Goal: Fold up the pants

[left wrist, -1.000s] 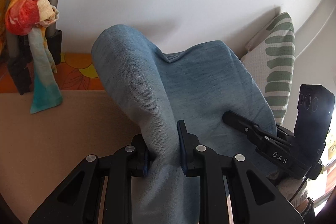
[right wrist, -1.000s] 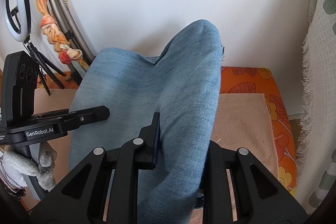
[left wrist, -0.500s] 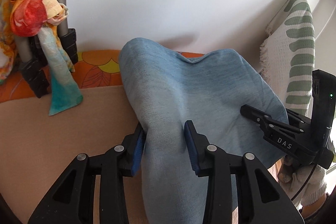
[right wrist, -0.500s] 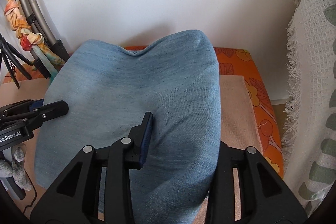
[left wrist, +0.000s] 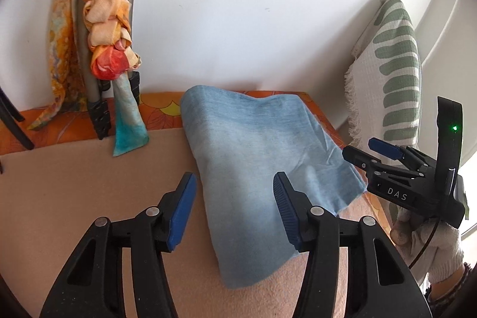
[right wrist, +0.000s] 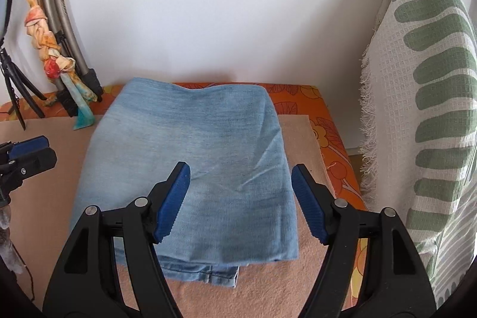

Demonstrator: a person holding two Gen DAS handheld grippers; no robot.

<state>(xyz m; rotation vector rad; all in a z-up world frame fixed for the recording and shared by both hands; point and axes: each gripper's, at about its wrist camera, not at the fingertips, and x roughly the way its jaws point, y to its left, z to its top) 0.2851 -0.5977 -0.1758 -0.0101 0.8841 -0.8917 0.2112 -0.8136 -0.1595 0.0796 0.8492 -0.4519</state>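
Observation:
The light blue denim pants (right wrist: 193, 157) lie folded in a flat stack on the tan mat (right wrist: 44, 198); a hem pokes out under the near edge. They also show in the left wrist view (left wrist: 256, 169). My left gripper (left wrist: 235, 210) is open and empty, hovering just above the near left part of the pants. My right gripper (right wrist: 238, 201) is open and empty, its jaws spread over the near right part of the stack. The right gripper also shows at the right of the left wrist view (left wrist: 372, 154), and the left one at the left edge of the right wrist view (right wrist: 29, 151).
The mat lies on an orange floral cover (right wrist: 325, 124) against a white wall. A tripod with a knotted orange scarf (left wrist: 104, 29) stands at the back left. A white and green patterned throw (right wrist: 432, 109) hangs on the right.
Both grippers have lowered the pants onto the mat, opened and let go. The fabric that was lifted and draped now lies flat, and the grippers have pulled back a little.

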